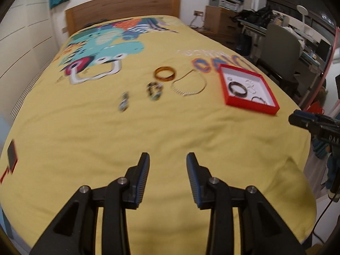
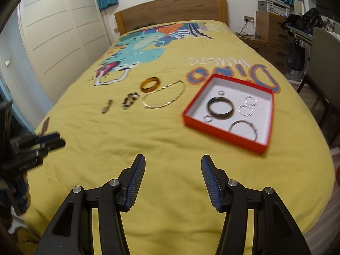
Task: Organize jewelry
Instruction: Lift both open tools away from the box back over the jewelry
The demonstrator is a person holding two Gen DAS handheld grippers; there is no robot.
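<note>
1. Both tongs empty; left gripper [image 1: 167, 161] with jaws spread, low over the near end of the yellow bedspread [image 1: 148, 131]; right gripper [image 2: 173, 163] likewise spread wide, holding nothing; each is well short of the jewelry.
2. Red box [image 2: 221, 135], shallow, white-lined, on the bedspread to the right; holds a dark bangle [image 2: 220, 107], a thin wire hoop [image 2: 243, 130], and several small silver rings [image 2: 247, 106]; light card, likely to slide on the cloth if nudged.
3. Amber bangle [image 2: 149, 85], loose, left of the box; rigid, smooth, probably slippery; best pinched across one wall of the band.
4. Gold chain [image 2: 164, 99], lying in an open loop just beside the bangle; limp and light; take it at a bunched stretch, expect it to trail.
5. Beaded bracelet [image 2: 129, 101] and a smaller beaded piece [image 2: 106, 106], further left; blurred; probably flexible; grip across the beads.
6. Writing: bedspread print reads "Dino music", upside down in the right wrist view; "DAS" partly legible on the right gripper's body in the left wrist view.
</note>
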